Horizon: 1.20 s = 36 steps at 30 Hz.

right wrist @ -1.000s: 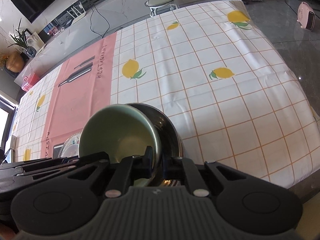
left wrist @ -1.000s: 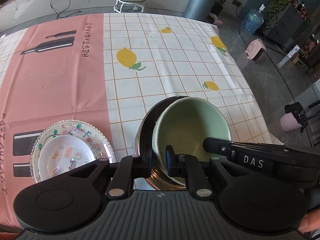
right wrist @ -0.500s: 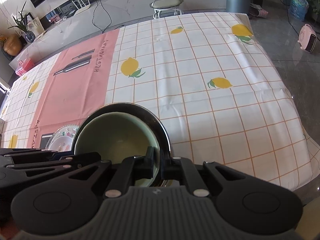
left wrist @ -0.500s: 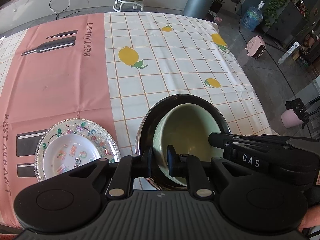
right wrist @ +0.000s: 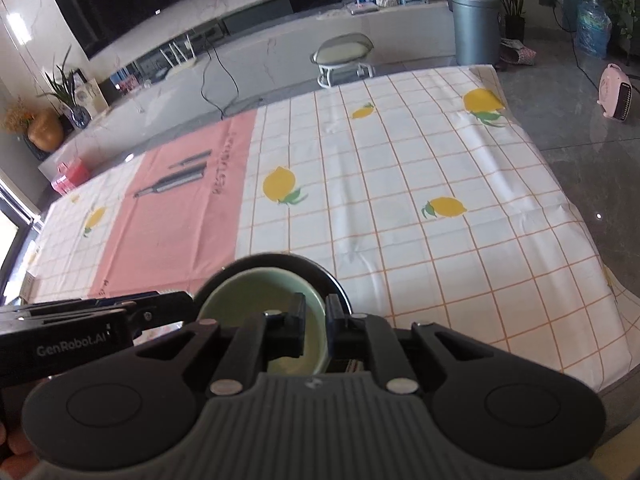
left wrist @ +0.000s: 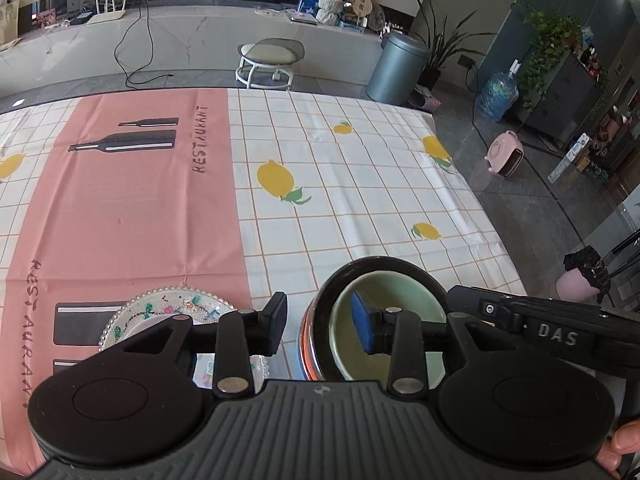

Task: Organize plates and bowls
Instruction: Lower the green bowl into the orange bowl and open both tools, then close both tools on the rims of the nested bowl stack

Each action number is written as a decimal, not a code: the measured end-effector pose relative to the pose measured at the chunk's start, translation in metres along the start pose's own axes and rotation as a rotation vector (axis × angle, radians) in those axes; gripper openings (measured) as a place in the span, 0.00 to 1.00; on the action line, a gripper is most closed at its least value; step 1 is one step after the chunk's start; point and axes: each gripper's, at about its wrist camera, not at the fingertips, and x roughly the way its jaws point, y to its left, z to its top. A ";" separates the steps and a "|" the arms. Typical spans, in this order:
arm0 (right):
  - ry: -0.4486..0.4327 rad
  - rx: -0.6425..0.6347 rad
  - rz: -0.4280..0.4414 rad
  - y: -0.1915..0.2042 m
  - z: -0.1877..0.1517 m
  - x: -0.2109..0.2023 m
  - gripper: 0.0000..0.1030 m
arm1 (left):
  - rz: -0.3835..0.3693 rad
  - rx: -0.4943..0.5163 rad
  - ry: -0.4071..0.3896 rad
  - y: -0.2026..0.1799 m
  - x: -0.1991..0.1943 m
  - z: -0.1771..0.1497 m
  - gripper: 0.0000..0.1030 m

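Observation:
A green bowl (left wrist: 394, 292) sits nested inside a dark metal bowl (left wrist: 320, 296) near the table's front edge. My left gripper (left wrist: 318, 326) is open, its jaws wide apart astride the near left rims of both bowls. My right gripper (right wrist: 316, 326) is shut on the green bowl's (right wrist: 256, 292) right rim, one finger inside it and one between it and the metal bowl (right wrist: 320, 270). A clear beaded plate with a small flowered plate (left wrist: 176, 308) on it lies left of the bowls, partly hidden by my left gripper.
The table wears a checked lemon cloth (left wrist: 340, 200) with a pink band (left wrist: 132, 208). Its right edge (right wrist: 576, 216) drops to the floor. A stool (left wrist: 270, 60) and a bin (left wrist: 396, 68) stand beyond the far edge.
My left gripper has opened and let go of the bowl rims. Both grippers have drawn back and tilted up. The green bowl has settled level inside the metal bowl.

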 end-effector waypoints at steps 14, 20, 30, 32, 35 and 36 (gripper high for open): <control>0.005 0.423 0.096 -0.049 -0.018 0.024 0.61 | -0.079 -0.333 0.033 0.040 0.032 -0.031 0.69; 0.165 0.499 0.069 -0.063 -0.019 0.051 0.65 | -0.065 -0.339 0.047 0.037 0.040 -0.033 0.69; 0.256 0.503 0.096 -0.064 -0.021 0.064 0.63 | -0.078 -0.387 0.106 0.039 0.059 -0.039 0.67; 0.274 0.519 0.110 -0.065 -0.021 0.067 0.58 | -0.082 -0.395 0.119 0.039 0.062 -0.040 0.65; 0.277 0.533 0.128 -0.067 -0.022 0.069 0.52 | -0.083 -0.393 0.129 0.037 0.066 -0.040 0.61; 0.276 0.534 0.130 -0.067 -0.022 0.069 0.49 | -0.080 -0.389 0.131 0.036 0.066 -0.040 0.57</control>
